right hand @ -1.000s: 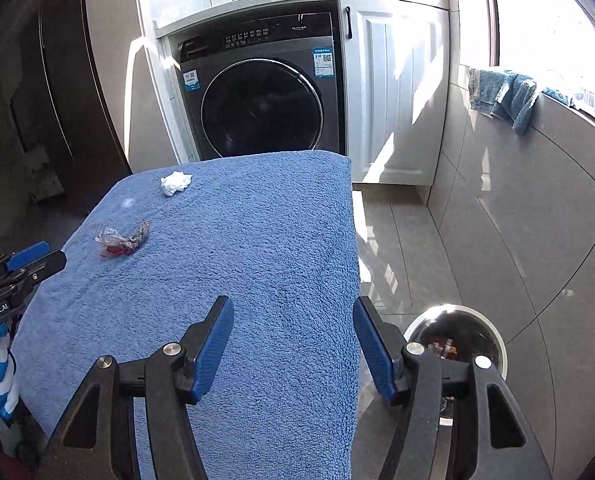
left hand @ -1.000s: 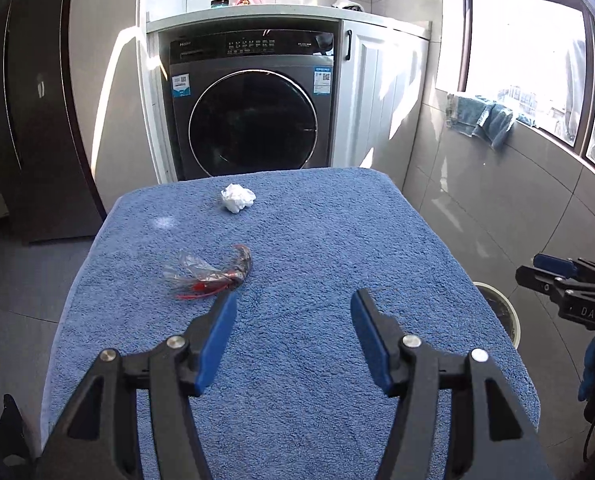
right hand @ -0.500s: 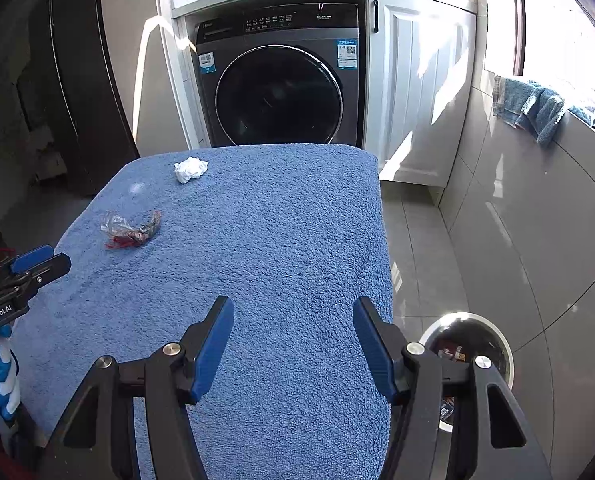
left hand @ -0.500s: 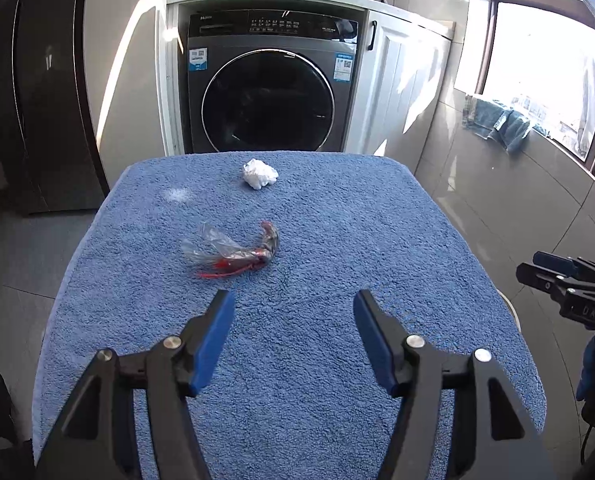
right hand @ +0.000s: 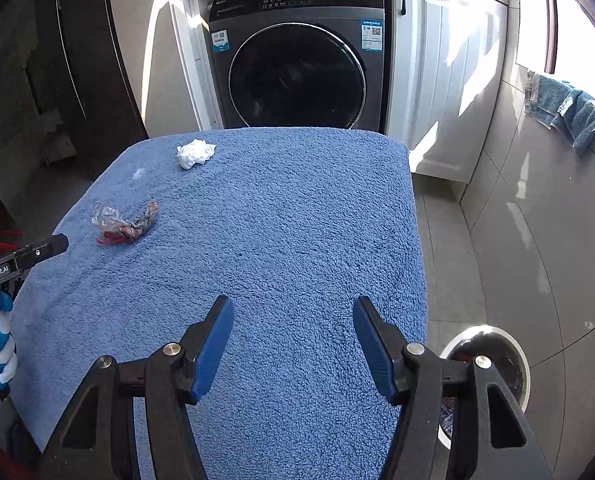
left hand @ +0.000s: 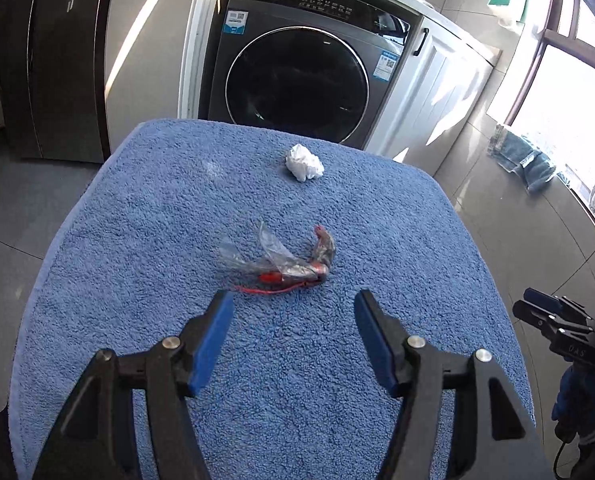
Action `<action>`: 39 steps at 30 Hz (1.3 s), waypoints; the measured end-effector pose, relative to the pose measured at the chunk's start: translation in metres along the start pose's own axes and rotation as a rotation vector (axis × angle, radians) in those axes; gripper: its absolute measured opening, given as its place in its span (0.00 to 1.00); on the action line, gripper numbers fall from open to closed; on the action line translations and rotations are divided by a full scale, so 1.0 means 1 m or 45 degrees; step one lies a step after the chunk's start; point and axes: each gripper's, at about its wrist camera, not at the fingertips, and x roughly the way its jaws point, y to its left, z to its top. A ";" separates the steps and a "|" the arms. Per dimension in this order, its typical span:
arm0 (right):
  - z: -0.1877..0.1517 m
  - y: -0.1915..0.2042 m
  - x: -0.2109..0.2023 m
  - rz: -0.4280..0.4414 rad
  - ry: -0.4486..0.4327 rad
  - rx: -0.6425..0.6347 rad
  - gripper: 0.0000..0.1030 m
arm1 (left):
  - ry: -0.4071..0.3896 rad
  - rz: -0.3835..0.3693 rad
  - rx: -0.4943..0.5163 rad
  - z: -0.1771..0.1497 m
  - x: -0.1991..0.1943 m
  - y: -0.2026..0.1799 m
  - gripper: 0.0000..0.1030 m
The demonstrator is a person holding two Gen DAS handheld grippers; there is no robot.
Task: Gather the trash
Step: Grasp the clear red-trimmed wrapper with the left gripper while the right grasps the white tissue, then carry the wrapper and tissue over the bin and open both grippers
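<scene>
Left tongs [left hand: 293,308] have closed in on the plastic wrapper [left hand: 285,262], now just ahead of the wide-spread tips, mid-table [left hand: 377,220]. Paper wad [left hand: 304,162] sits near the far edge. Right tongs [right hand: 293,312] wide, empty. Bin [right hand: 493,364] beside the right edge. Grab looks imminent.

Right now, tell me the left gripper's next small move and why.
Probably ease the left gripper forward and down over the clear plastic wrapper. Its jaws stand open and empty, the wrapper lies loose on the blue towel just ahead of the fingertips, nearer than the crumpled white paper.
</scene>
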 end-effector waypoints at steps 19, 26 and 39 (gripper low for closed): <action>0.105 0.069 0.114 0.262 -0.009 -0.272 0.58 | 0.195 -0.195 0.293 0.019 0.094 -0.003 0.32; 0.139 0.101 0.167 0.339 0.005 -0.298 0.58 | 0.170 -0.201 0.280 0.015 0.096 -0.001 0.22; 0.173 0.121 0.227 0.347 0.034 -0.272 0.46 | 0.148 -0.222 0.226 0.004 0.096 0.004 0.20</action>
